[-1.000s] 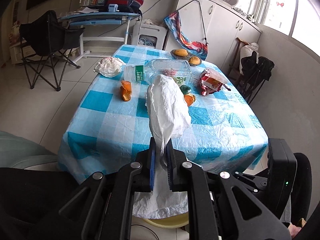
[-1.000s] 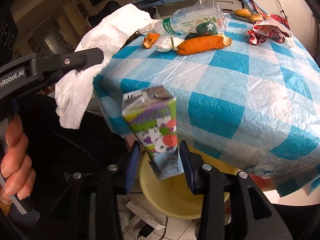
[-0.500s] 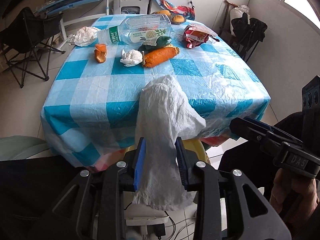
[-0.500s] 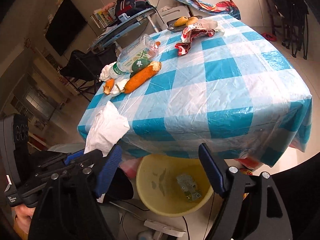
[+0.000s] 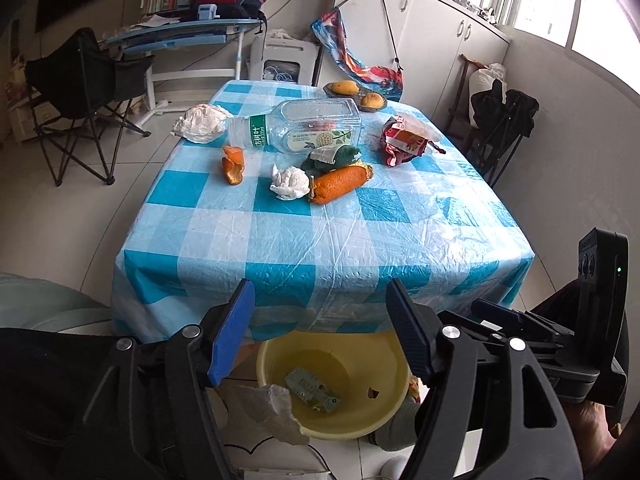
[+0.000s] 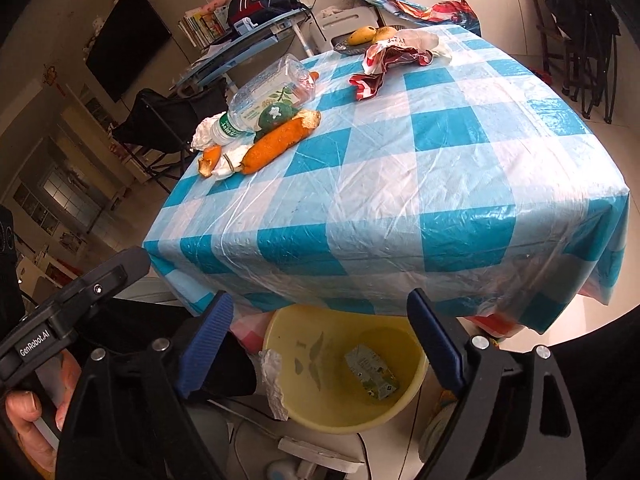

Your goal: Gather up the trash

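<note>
A yellow bin (image 5: pixel 392 408) (image 6: pixel 408 396) stands on the floor under the table's near edge. A drink carton (image 5: pixel 313 389) (image 6: pixel 371 366) lies inside it. A white plastic bag (image 5: pixel 276 412) (image 6: pixel 273 380) hangs over the bin's left rim. My left gripper (image 5: pixel 320 332) is open and empty above the bin. My right gripper (image 6: pixel 318 340) is open and empty above the bin too. On the checked tablecloth (image 5: pixel 320 232) lie a clear bottle (image 5: pixel 304 126), orange peels (image 5: pixel 340 182), crumpled tissues (image 5: pixel 290 182) and a red wrapper (image 5: pixel 404 140).
A plate with mangoes (image 5: pixel 356 92) sits at the table's far end. A black folding chair (image 5: pixel 76 92) stands left of the table, another chair (image 5: pixel 500 120) at the right. A desk (image 5: pixel 180 36) and white cabinets (image 5: pixel 420 40) line the back wall.
The right gripper opened and dropped the carton into the bin. The left gripper opened and let go of the white bag, which now hangs on the bin's rim.
</note>
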Demonstrator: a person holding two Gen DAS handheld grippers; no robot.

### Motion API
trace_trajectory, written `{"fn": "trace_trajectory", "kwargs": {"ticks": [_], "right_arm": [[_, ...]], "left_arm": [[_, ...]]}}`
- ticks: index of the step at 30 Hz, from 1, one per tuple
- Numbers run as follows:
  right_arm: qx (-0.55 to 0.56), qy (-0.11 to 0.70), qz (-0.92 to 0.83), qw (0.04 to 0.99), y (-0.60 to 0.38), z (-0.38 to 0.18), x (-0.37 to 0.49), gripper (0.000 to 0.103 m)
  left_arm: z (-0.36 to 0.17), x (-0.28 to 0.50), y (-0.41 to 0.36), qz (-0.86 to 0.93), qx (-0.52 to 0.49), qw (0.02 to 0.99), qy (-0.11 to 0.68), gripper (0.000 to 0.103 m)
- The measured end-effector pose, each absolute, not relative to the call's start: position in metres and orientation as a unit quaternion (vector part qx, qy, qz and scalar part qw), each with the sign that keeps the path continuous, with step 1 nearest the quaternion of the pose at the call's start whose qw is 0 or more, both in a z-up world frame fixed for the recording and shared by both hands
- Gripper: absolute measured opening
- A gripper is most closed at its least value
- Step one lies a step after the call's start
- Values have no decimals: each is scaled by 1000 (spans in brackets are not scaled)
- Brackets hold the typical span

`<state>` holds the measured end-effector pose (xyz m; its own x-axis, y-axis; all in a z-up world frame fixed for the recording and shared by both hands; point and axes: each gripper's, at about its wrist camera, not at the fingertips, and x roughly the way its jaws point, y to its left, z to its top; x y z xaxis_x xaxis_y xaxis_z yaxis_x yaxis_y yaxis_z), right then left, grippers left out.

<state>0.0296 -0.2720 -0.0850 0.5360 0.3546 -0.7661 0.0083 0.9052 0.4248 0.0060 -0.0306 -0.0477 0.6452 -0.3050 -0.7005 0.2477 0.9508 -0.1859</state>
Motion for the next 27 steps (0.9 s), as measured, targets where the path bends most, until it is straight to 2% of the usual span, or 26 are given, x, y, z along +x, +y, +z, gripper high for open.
{"fn": "trace_trajectory", "kwargs": {"ticks": [11,27], "right_arm": [[185,477,100,854,-269,-87,30,89],[173,485,106,851,-262,-89,31,91]], "left_arm": [[-41,12,-3,-98,-89,918,374,75],[-43,14,1,-80,-97,920,372,81]]}}
